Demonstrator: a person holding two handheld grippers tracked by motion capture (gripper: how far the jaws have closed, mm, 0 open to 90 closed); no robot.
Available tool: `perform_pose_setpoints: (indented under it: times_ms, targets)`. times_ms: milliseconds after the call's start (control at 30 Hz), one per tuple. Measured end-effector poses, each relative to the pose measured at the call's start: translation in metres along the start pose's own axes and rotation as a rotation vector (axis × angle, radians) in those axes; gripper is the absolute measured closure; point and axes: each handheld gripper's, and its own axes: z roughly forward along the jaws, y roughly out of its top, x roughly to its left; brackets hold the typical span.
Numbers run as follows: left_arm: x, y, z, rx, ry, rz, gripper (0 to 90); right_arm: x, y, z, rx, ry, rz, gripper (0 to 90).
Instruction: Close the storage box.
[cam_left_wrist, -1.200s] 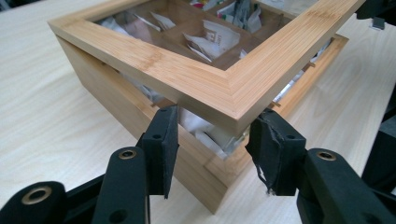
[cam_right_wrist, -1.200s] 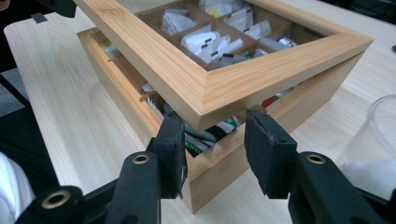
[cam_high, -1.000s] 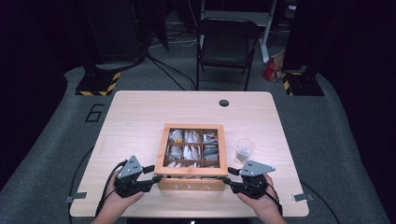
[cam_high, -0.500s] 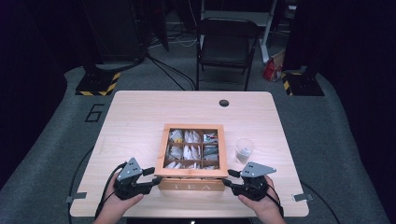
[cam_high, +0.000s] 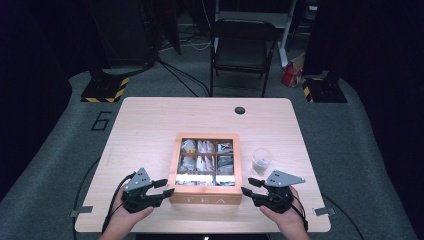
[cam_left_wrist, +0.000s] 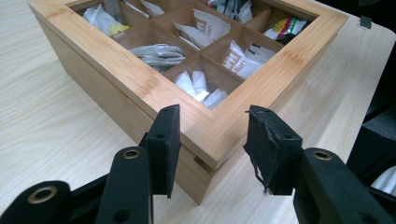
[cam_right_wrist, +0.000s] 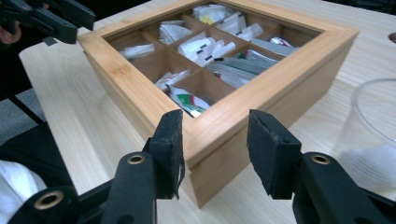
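Left claw: my left claw (cam_left_wrist: 212, 135) sits at the tea box's near left corner; jaws apart, straddling the lid's corner, pads not pressing that I can see. They have just been closing a little with that corner between them.
Right claw: my right claw (cam_right_wrist: 215, 140) is at the near right corner; jaws apart around the lid rim there, no squeeze visible. They have just been opening slightly, the corner between them.
Progress: I judge this an early stage. Both claws are lined up on the lid's front corners, but nothing is gripped and the lid lies flat and shut. Clamping and raising it are left.
Box: the box (cam_high: 206, 192) stands near the table's (cam_high: 150, 120) front edge, about midway between its side edges.
Contents: nine compartments under the windowed lid, each holding tea bags (cam_left_wrist: 198, 86); mostly white sachets, a grey stack, one with red and green print (cam_right_wrist: 187, 100).
Cup: a clear cup (cam_high: 261, 161) stands just beside the box's right side, something pale in its bottom.
Far edge: a dark round hole (cam_high: 240, 110) near the table's back edge.
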Motion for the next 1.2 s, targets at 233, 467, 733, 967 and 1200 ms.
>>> perform_pose_setpoints:
  times_ms: [233, 467, 733, 967, 1200]
  targets:
    - [0.015, 0.005, -0.006, -0.015, 0.032, -0.028, 50.4, -0.013, -0.001, -0.004, 0.005, -0.052, 0.022, 52.1]
    - [0.036, 0.007, -0.007, -0.017, 0.084, -0.050, 49.5, -0.021, -0.003, -0.005, 0.015, -0.073, 0.044, 49.9]
    - [0.055, 0.004, -0.003, -0.016, 0.114, -0.094, 48.3, -0.025, -0.009, -0.007, 0.017, -0.087, 0.053, 49.5]
    - [0.064, -0.004, 0.000, -0.005, 0.134, -0.118, 47.1, -0.030, -0.018, -0.009, 0.015, -0.091, 0.072, 48.7]
    - [0.072, -0.008, 0.005, -0.001, 0.148, -0.137, 44.2, -0.032, -0.026, -0.011, 0.016, -0.103, 0.079, 44.8]
